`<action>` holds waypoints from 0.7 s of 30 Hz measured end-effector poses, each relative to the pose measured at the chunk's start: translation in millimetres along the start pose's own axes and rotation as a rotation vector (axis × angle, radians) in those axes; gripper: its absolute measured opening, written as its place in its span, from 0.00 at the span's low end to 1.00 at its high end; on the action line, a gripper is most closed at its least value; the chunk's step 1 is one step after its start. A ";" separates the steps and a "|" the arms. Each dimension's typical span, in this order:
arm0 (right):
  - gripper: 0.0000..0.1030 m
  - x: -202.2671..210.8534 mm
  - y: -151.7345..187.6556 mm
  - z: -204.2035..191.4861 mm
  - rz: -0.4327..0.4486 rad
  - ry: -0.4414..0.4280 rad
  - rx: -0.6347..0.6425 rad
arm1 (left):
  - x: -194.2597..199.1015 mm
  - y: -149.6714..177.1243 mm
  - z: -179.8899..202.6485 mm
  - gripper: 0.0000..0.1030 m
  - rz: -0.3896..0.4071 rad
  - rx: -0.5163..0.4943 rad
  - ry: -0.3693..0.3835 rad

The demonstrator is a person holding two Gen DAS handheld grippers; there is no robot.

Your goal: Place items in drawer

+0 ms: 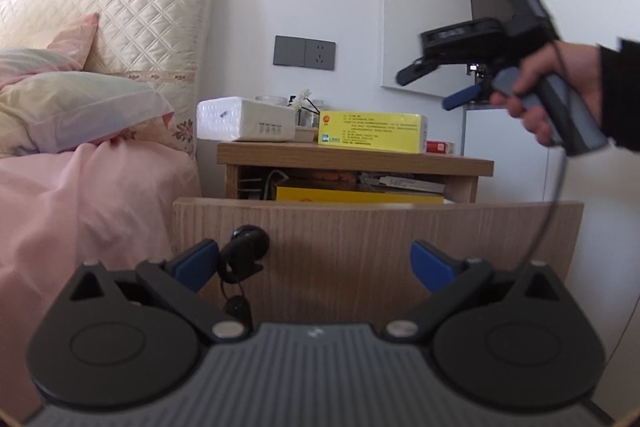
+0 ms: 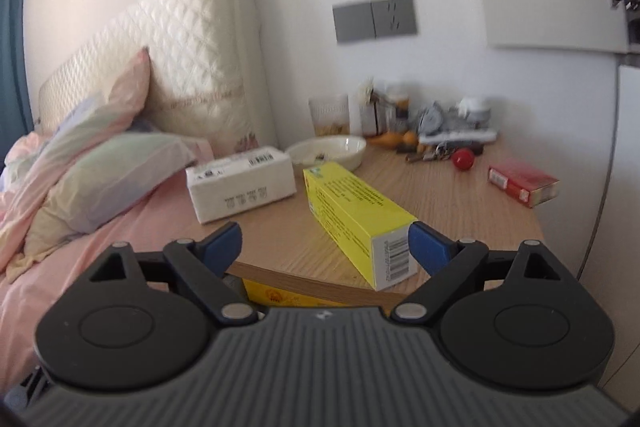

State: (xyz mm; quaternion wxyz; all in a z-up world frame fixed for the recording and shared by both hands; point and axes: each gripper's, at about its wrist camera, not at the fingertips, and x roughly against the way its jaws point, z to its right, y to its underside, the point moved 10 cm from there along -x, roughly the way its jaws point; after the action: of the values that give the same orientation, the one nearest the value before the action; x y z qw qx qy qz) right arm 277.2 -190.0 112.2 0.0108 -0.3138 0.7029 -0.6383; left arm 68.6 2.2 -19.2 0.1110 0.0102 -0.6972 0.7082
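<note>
We see a quilted cream headboard [image 2: 200, 59] against the wall, pastel pillows [image 2: 116, 171] leaning at its foot, a pink duvet [image 1: 80, 211] spread below them, a grey wall socket [image 2: 375, 19] right of the headboard

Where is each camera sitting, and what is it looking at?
Left wrist view: sits low on the left gripper, facing the open drawer front and nightstand; shows its own blue fingers, open, plus the right gripper held in the person's right hand.
Right wrist view: sits higher on the right gripper, looking down over the nightstand top; shows only its own open fingers.
Both see the yellow box, the white tissue pack and the wall socket.
</note>
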 end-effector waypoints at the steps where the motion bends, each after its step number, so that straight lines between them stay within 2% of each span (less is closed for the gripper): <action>1: 0.89 -9.7 -4.4 2.4 -0.027 0.016 0.001 | -0.6 0.9 0.7 1.00 -0.006 -0.005 0.003; 7: 0.89 -67.0 -24.4 8.2 -0.155 0.067 0.036 | -2.2 4.7 0.5 1.00 -0.033 0.004 0.007; 10: 0.88 -87.7 -30.0 12.7 -0.181 0.090 0.030 | -1.2 4.5 0.0 1.00 -0.034 0.014 0.008; 18: 0.88 -123.2 -18.2 -3.3 -0.282 0.104 0.134 | -3.0 7.6 -2.3 1.00 -0.047 0.025 0.010; 19: 0.87 -125.7 -16.4 -4.0 -0.290 0.110 0.143 | -3.2 7.8 -2.6 1.00 -0.049 0.026 0.008; 20: 0.74 -127.9 -14.7 -4.1 -0.300 0.115 0.148 | -3.2 7.8 -2.9 1.00 -0.049 0.027 0.008; 21: 0.71 -129.9 -13.3 -3.7 -0.309 0.117 0.150 | -3.2 7.7 -3.1 1.00 -0.049 0.029 0.008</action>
State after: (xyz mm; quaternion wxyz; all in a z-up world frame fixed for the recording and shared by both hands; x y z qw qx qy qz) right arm 385.6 -127.5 74.9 -0.1050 -0.3789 0.5961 -0.7001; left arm 70.8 4.9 -27.4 0.1308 0.0258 -0.6861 0.7152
